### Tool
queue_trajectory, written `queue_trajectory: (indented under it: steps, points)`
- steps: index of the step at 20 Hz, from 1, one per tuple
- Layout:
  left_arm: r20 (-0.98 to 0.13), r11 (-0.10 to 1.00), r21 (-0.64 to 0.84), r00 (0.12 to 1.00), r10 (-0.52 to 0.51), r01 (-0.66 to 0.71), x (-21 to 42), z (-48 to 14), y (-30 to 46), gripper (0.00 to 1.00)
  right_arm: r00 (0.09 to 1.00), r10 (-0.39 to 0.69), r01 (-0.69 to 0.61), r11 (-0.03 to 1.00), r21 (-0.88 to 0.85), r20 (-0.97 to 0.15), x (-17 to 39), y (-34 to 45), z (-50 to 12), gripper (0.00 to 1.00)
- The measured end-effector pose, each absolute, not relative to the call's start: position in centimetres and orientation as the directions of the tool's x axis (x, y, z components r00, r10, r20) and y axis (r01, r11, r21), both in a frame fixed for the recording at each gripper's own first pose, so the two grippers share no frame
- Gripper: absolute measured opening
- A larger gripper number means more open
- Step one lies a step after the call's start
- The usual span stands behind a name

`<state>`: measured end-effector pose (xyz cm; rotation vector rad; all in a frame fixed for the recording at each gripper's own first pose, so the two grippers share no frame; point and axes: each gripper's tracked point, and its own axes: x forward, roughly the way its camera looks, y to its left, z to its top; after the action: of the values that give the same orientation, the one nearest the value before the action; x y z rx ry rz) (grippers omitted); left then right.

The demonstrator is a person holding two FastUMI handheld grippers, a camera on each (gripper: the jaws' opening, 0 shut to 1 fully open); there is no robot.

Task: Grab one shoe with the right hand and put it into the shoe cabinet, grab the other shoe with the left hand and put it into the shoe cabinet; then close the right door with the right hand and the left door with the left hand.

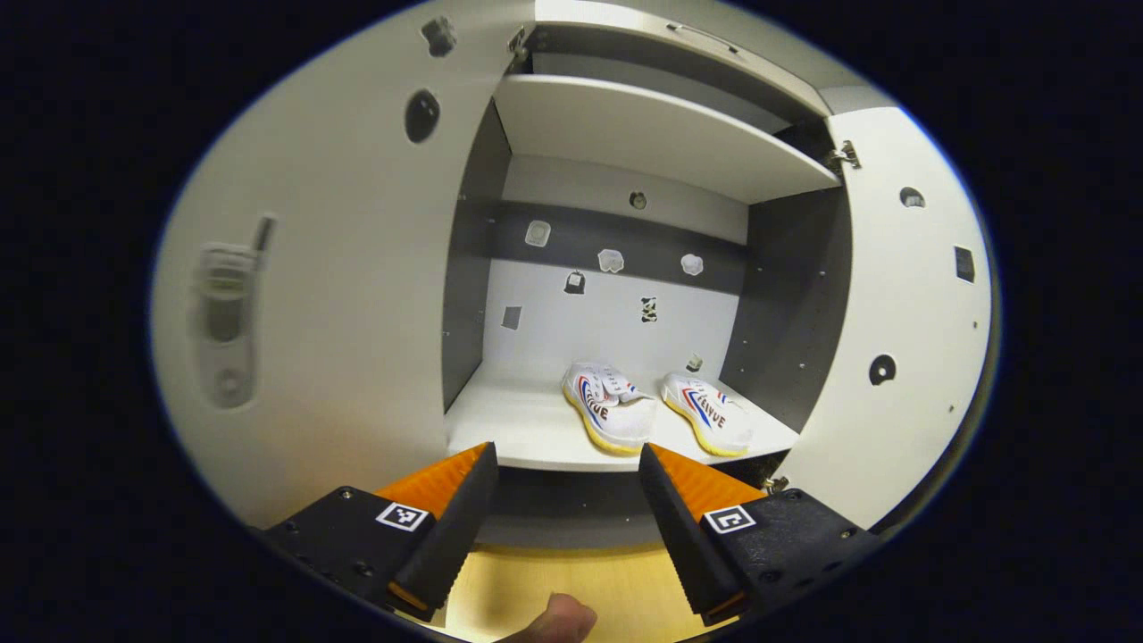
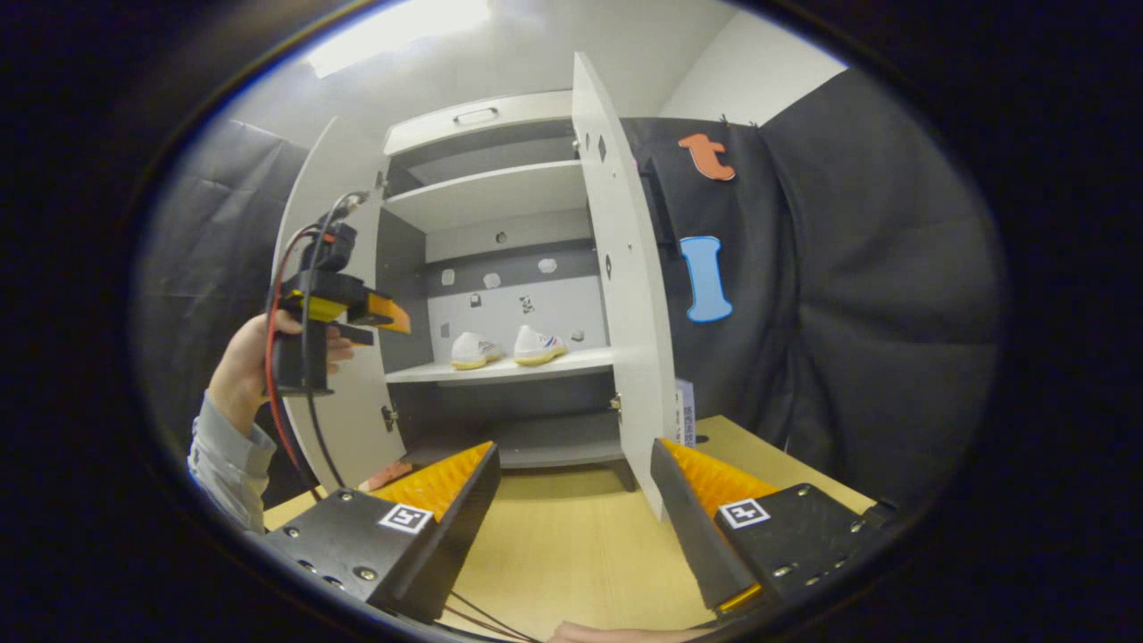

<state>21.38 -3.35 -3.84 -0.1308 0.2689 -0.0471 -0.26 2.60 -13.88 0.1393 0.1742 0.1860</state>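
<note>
Shoes (image 1: 656, 409) sit side by side on the shoe cabinet (image 1: 571, 446) shelf beyond the left gripper's (image 1: 564, 500) spread, empty fingers (right gripper (image 2: 571, 500) likewise spread).

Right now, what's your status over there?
Left gripper open, empty; right gripper open, empty. Both shoes on cabinet shelf. Left door, right door open, nothing blocking.

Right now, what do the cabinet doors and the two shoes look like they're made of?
Right door: probably laminated board, with a flat matte white face and a thin square edge. Left door looks alike. Shoes: apparently white fabric or synthetic uppers on yellowish soles, likely rubber.
</note>
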Motion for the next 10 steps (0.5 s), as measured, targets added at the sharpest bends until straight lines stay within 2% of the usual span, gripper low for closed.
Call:
queue_trajectory:
  steps: [5, 6, 7, 10]
  points:
    - [-0.192, 0.992, -0.097, 0.976, -0.104, 0.087, 12.8, -3.0, -3.1, 0.96, 0.974, 0.179, -0.17, 0.983, 0.075, -0.138, -0.8, 0.9, -11.6, 1.0]
    - [-0.187, 0.992, -0.088, 0.977, -0.104, 0.089, 11.2, -3.1, -2.8, 0.92, 0.973, 0.184, -0.178, 0.983, 0.053, -0.138, -0.7, 0.7, -11.0, 1.0]
    - [-0.168, 0.992, -0.086, 0.98, -0.111, 0.097, 8.9, -3.0, -2.3, 1.0, 0.973, 0.179, -0.176, 0.984, 0.037, -0.143, -0.6, 0.3, -10.4, 1.0]
    - [-0.131, 0.988, -0.094, 0.982, -0.135, 0.123, 5.2, -3.5, -1.5, 0.92, 0.975, 0.167, -0.17, 0.985, -0.007, -0.147, 0.3, -1.3, -8.7, 1.0]
